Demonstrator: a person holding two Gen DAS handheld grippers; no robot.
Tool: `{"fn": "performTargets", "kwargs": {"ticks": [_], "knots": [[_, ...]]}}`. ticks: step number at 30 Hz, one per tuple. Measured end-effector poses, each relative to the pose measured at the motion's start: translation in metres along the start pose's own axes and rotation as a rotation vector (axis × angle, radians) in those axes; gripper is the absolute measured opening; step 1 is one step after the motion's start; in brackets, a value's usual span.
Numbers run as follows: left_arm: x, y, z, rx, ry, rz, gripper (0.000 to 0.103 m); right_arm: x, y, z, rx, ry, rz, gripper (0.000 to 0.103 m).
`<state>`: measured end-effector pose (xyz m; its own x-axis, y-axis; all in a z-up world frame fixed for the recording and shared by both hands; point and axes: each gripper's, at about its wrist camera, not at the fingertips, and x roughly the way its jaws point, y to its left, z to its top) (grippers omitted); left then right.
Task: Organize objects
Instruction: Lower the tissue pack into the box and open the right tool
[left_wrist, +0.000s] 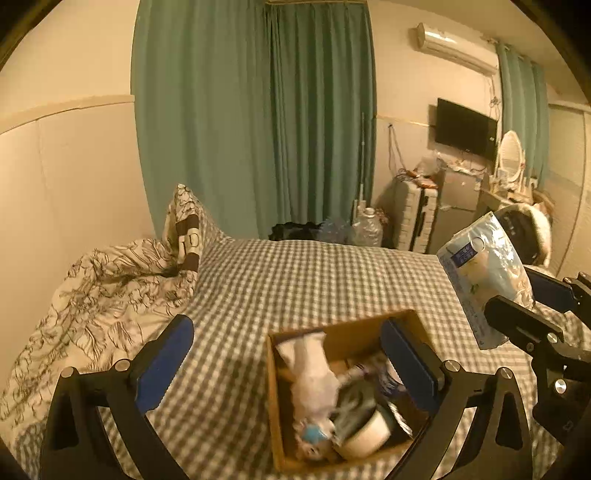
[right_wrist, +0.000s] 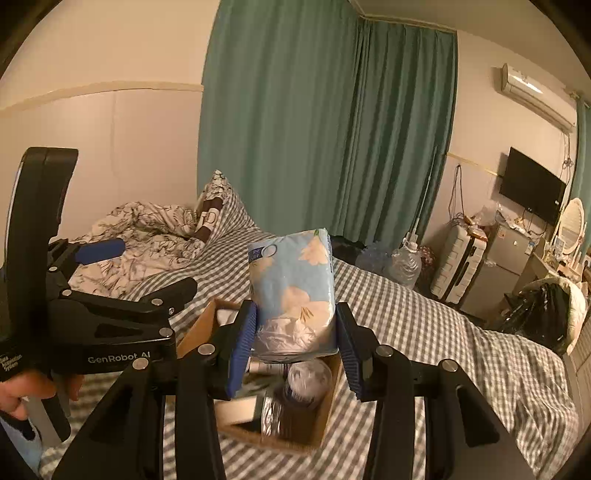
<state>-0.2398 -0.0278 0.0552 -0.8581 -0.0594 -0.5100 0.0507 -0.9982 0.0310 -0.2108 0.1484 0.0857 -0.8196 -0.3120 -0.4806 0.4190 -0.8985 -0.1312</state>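
A cardboard box (left_wrist: 347, 332) sits on the checked bed and holds a white soft toy (left_wrist: 314, 373), a white cup (left_wrist: 369, 432) and other items. My left gripper (left_wrist: 288, 362) is open and empty, hovering above the box's left side. My right gripper (right_wrist: 295, 347) is shut on a pale blue flowered tissue pack (right_wrist: 291, 284) and holds it upright above the box (right_wrist: 325, 417). The pack also shows in the left wrist view (left_wrist: 484, 273), to the right of the box. The left gripper shows in the right wrist view (right_wrist: 147, 269), left of the pack.
The grey checked bedspread (left_wrist: 295, 273) covers the bed. A floral duvet (left_wrist: 103, 291) and pillow (left_wrist: 188, 210) lie at the far left. Beyond the bed are green curtains (left_wrist: 258, 110), water bottles (left_wrist: 365, 229), a suitcase (left_wrist: 413, 218), a small fridge and a wall TV (left_wrist: 465, 129).
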Motion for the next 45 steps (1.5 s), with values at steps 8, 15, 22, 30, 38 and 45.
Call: {"fn": "performTargets", "kwargs": {"ticks": [8,15,22,30,38,45], "knots": [[0.063,0.007,-0.02,-0.001,0.068,0.005,0.103,0.093,-0.003,-0.016,0.056,0.116,0.026,0.043],[0.101,0.015,-0.045,0.002,0.145,0.032,0.103,0.156,-0.003,-0.053,0.077,0.243,0.037,0.043],[0.108,0.015,-0.052,0.02,0.155,0.037,0.103,0.175,0.001,-0.07,0.098,0.299,0.039,0.047],[0.077,0.017,-0.028,0.009,0.099,0.067,0.103,0.144,-0.01,-0.052,0.113,0.25,0.017,0.066],[0.006,0.004,-0.003,0.037,-0.008,0.069,0.103,0.053,-0.03,-0.012,0.135,0.092,-0.066,0.076],[-0.077,-0.013,0.01,0.061,-0.142,0.04,0.103,-0.037,-0.036,0.003,0.138,-0.039,-0.128,0.083]]}}
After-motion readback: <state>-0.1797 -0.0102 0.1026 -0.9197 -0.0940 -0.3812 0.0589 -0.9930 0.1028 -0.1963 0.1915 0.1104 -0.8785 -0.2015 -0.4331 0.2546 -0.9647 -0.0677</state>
